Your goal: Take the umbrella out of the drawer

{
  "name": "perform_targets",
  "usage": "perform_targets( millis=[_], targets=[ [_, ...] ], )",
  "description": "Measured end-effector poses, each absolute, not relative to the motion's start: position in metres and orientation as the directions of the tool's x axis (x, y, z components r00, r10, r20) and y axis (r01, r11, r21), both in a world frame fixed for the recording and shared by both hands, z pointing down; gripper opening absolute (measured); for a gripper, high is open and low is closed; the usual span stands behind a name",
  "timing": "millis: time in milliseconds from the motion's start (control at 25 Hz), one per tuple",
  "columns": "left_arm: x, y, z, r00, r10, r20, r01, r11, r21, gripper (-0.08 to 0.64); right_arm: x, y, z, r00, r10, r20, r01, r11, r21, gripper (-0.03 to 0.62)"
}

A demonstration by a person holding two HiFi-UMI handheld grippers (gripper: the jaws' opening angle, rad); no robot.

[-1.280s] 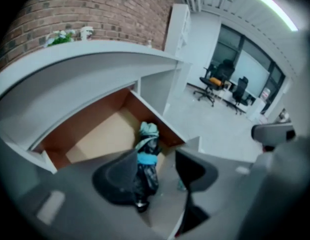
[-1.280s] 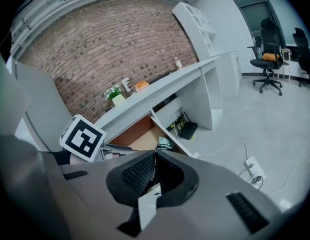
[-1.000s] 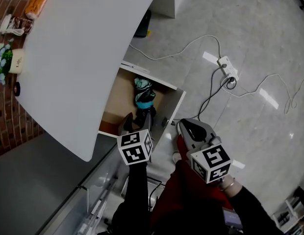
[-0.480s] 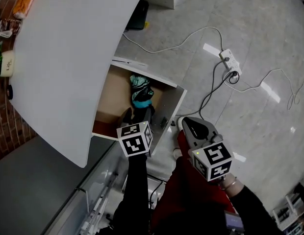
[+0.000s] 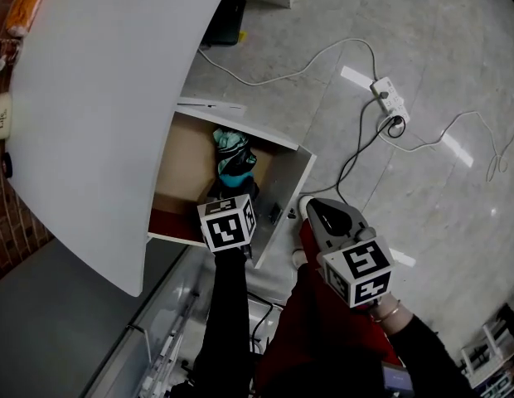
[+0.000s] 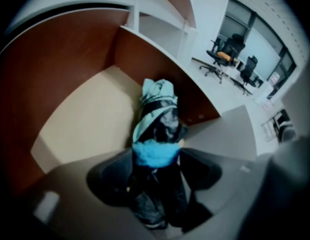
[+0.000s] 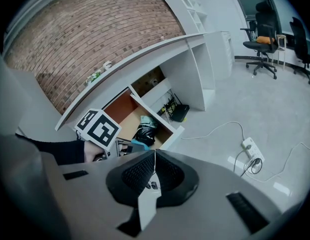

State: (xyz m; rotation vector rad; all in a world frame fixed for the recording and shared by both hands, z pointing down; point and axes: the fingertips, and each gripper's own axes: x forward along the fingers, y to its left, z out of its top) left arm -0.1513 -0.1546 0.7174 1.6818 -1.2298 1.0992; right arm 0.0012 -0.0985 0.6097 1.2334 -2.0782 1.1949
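Left gripper [image 6: 155, 170]: down inside the open drawer [image 6: 90, 119], jaws one on each side of the umbrella [image 6: 156, 114] at its near, dark end, just below the blue band [image 6: 154, 153]. Both pads look pressed against the fabric, with no gap visible either side. I read this as a grasp on the umbrella, not a hover.

Right gripper [image 7: 153, 171]: jaws closed together, nothing between them. It hangs over the floor, clear of the drawer's front corner.

Step in hand: the grasp, made or just being made. The lift-out is not yet begun; the umbrella lies on the drawer floor.

Umbrella: folded, near the drawer's right wall [image 5: 286, 185]. Long axis runs with the drawer's depth, straight away from my left gripper. The pale mint end points to the drawer's back, the dark end to me.

Next move, my judgement: hold the grip firm and raise the near end. Then draw the umbrella up and back toward me along its own axis. The bench [image 5: 108, 98] overhangs the drawer's rear, so the far end has to clear that edge and the front panel. The fabric is soft, so slip at the pads is the risk.
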Motion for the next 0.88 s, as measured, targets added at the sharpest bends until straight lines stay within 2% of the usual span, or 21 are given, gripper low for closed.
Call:
perform_targets(
  millis=[320, 880],
  targets=[
    [-0.148, -0.160, 0.737, 0.151, -0.270, 0.951, -0.963, -0.258, 0.080, 0.296, -0.002, -0.101, 0.615, -0.505, -0.470, 0.724, -0.861, 0.223, -0.456, 0.008],
    [-0.145, -0.167, 0.751, 0.037, -0.281, 0.959, -0.969, -0.246, -0.035, 0.304, 0.003, -0.097, 0.626, -0.494, -0.452, 0.743, -0.868, 0.202, -0.454, 0.008]
  ],
)
